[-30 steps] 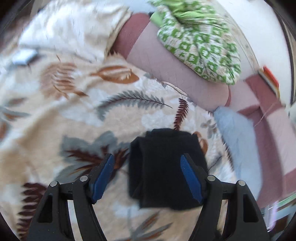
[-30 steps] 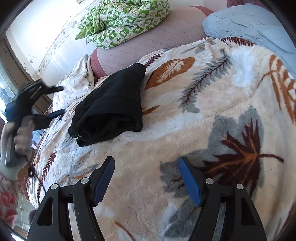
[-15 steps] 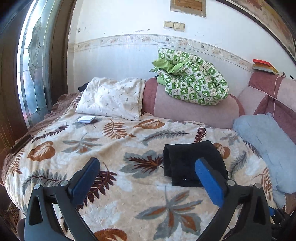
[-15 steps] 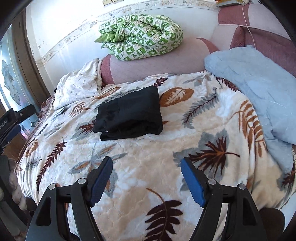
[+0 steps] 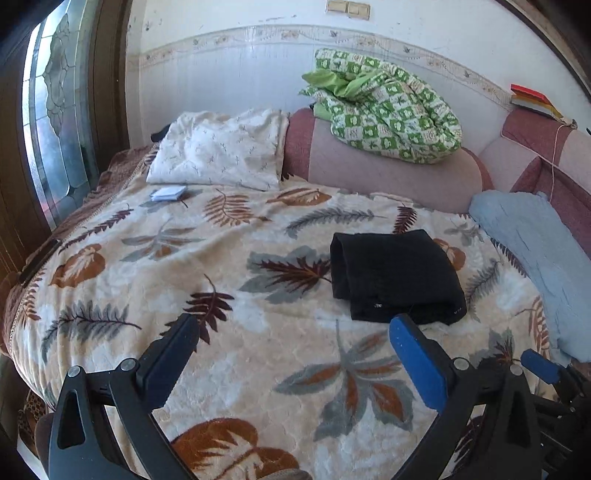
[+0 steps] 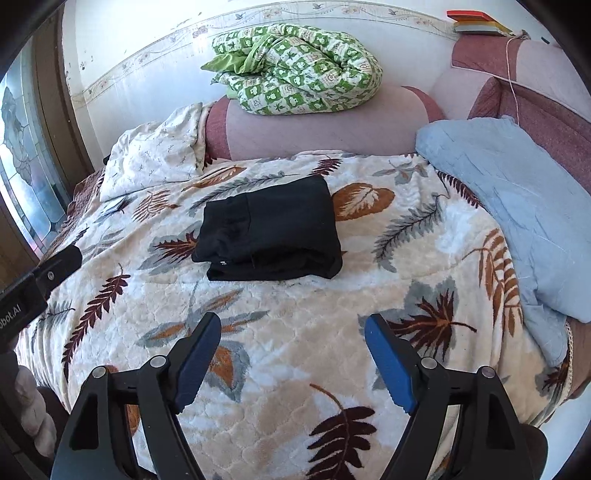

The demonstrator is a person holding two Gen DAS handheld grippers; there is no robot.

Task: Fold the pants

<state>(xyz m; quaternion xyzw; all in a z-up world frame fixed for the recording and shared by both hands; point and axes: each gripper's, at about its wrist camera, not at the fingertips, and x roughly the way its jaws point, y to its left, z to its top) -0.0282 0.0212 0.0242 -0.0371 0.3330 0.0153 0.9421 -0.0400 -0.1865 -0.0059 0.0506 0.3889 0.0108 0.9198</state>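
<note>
Bed (image 5: 258, 354) under plush leaf blanket (image 6: 295, 325): soft, so the stack could slump if bumped. Pants (image 6: 269, 236) lie folded at mid-bed, far of both my grippers. Left gripper (image 5: 295, 343) fingers spread wide, empty. Right gripper (image 6: 291, 343) fingers opening, nothing between. Near folded edge looks loose; a snag there would undo it.

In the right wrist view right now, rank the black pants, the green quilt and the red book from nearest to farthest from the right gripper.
From the right gripper:
1. Black pants, folded on the leaf blanket, just ahead.
2. Green quilt, on the pink bolster behind them.
3. Red book, top right on the ledge, farthest.
</note>
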